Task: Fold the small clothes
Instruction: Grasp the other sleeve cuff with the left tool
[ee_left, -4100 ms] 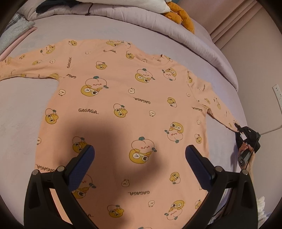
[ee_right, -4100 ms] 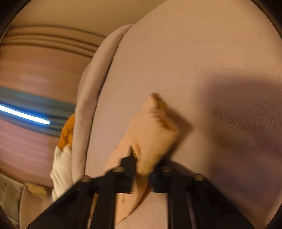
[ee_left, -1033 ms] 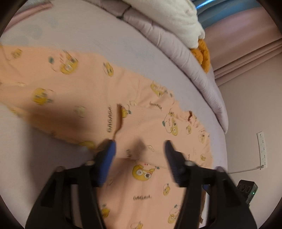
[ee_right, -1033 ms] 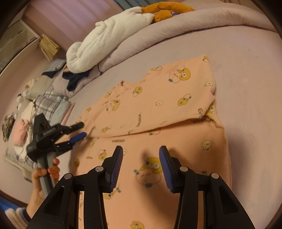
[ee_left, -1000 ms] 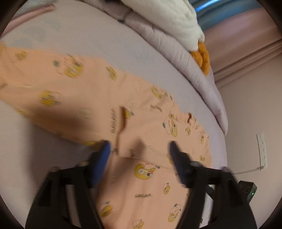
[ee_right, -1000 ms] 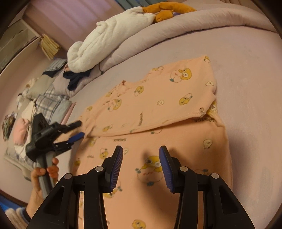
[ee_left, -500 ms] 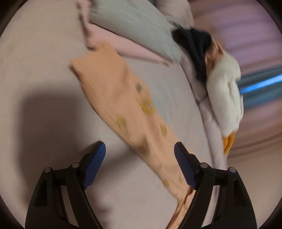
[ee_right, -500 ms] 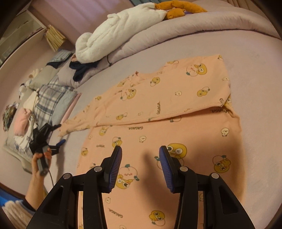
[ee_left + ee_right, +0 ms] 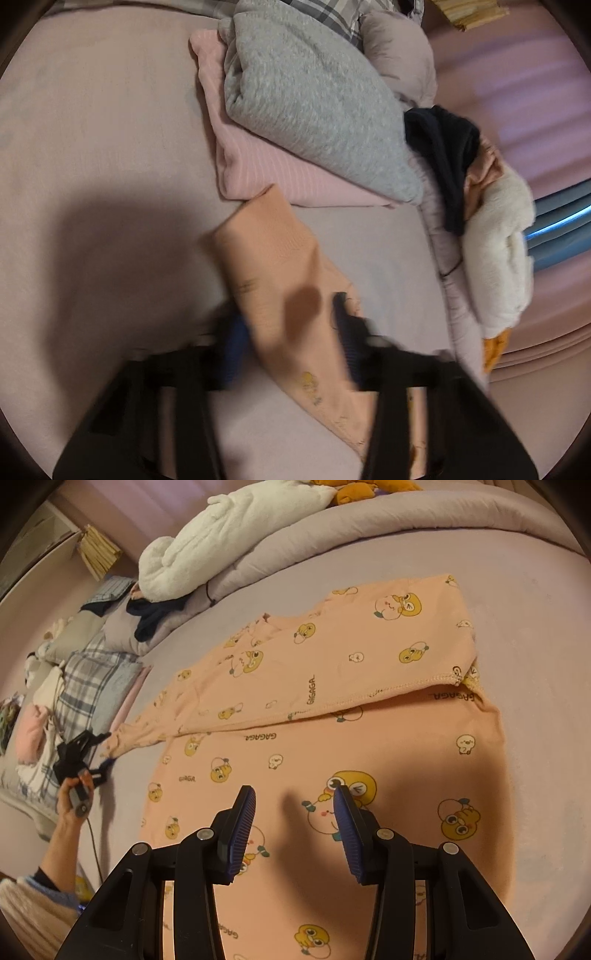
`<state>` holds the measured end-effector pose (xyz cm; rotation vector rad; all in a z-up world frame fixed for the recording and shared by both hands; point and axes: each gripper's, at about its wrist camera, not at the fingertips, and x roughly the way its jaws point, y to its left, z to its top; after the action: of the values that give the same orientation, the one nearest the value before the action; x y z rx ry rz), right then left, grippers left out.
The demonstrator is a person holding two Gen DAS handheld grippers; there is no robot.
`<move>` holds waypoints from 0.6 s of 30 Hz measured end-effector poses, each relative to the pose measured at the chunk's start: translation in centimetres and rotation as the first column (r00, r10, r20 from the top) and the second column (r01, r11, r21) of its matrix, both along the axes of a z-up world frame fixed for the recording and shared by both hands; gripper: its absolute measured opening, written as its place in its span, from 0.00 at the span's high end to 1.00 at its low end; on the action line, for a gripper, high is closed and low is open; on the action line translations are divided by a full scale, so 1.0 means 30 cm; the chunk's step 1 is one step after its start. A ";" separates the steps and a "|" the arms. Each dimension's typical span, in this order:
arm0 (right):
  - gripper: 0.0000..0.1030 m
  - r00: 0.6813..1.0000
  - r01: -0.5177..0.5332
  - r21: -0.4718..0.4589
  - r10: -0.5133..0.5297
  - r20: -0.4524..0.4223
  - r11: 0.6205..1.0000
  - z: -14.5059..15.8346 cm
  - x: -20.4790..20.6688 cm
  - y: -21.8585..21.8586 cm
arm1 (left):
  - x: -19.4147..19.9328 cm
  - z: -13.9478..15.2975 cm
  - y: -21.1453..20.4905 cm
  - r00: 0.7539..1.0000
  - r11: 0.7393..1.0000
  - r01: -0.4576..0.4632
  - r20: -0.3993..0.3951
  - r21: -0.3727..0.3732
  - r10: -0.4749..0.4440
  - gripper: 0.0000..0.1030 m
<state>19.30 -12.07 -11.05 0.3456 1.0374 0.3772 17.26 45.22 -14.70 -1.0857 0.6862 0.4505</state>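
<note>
A peach long-sleeved shirt (image 9: 332, 738) with yellow cartoon prints lies flat on the lilac bed. Its right side and sleeve are folded across the chest (image 9: 332, 653). The other sleeve (image 9: 280, 288) stretches out to the left. My left gripper (image 9: 291, 325) is blurred; its fingers sit on either side of this sleeve near the cuff, still apart. It also shows in the right wrist view (image 9: 103, 749) at the cuff. My right gripper (image 9: 293, 805) is open and empty above the shirt's lower body.
Folded grey (image 9: 314, 103) and pink (image 9: 266, 170) clothes lie just beyond the cuff. A dark garment (image 9: 443, 155) and a white plush (image 9: 498, 251) rest on the rolled duvet (image 9: 369, 535). Plaid clothes (image 9: 85, 686) pile at the left.
My left gripper has swung left from the shirt's body to the outstretched sleeve and come down around its cuff end, jaws narrowing. My right gripper has let go of the folded sleeve and drawn back.
</note>
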 end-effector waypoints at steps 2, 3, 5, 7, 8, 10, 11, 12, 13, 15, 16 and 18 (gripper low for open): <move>0.55 1.000 -0.006 -0.001 0.006 -0.004 1.000 -0.003 -0.004 0.004 | -0.004 -0.005 -0.004 1.000 1.000 0.004 -0.025 0.017 -0.003 0.85; 0.55 1.000 -0.008 0.000 0.008 -0.007 1.000 -0.004 -0.005 0.004 | -0.012 -0.004 -0.005 0.999 1.000 0.001 -0.032 0.031 0.000 0.88; 0.55 1.000 -0.011 0.002 0.011 -0.007 1.000 -0.005 -0.005 0.003 | -0.016 -0.001 -0.007 0.999 0.999 0.006 -0.054 0.053 -0.003 0.91; 0.55 1.000 -0.011 0.002 0.011 -0.009 1.000 -0.004 -0.006 0.000 | -0.006 0.020 -0.022 0.999 0.997 0.026 -0.048 0.072 -0.022 0.93; 0.55 1.000 -0.011 0.002 0.011 -0.009 1.000 -0.003 -0.004 0.001 | 0.000 0.042 -0.034 0.999 0.995 0.041 -0.039 0.091 -0.037 0.93; 0.55 1.000 -0.010 0.004 0.010 -0.007 1.000 -0.001 -0.008 0.000 | 0.017 0.083 -0.065 0.997 0.986 0.075 -0.044 0.146 -0.070 0.95; 0.55 1.000 -0.009 0.006 0.009 -0.007 1.000 0.000 -0.010 -0.001 | 0.021 0.101 -0.084 0.995 0.982 0.094 -0.045 0.167 -0.087 0.95; 0.55 1.000 -0.008 0.010 0.008 -0.006 1.000 0.001 -0.014 -0.004 | 0.033 0.122 -0.104 0.993 0.976 0.114 -0.044 0.185 -0.108 0.96; 0.55 1.000 -0.007 0.014 0.007 -0.004 1.000 0.001 -0.017 -0.005 | 0.040 0.144 -0.127 0.991 0.970 0.136 -0.040 0.202 -0.131 0.96; 0.55 1.000 -0.007 0.019 0.007 0.001 1.000 0.005 -0.025 -0.007 | 0.054 0.188 -0.181 0.983 0.956 0.182 -0.021 0.230 -0.182 0.96; 0.55 1.000 -0.008 0.021 0.008 0.003 1.000 0.006 -0.028 -0.008 | 0.073 0.207 -0.208 0.978 0.948 0.204 -0.016 0.246 -0.206 0.96; 0.55 1.000 -0.007 0.030 0.007 0.006 1.000 0.008 -0.037 -0.016 | 0.099 0.246 -0.278 0.964 0.922 0.259 -0.009 0.287 -0.267 0.96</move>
<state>18.18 -12.54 -10.80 0.3676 1.0282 0.4004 20.21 36.88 -7.33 -0.7123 0.7044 0.2893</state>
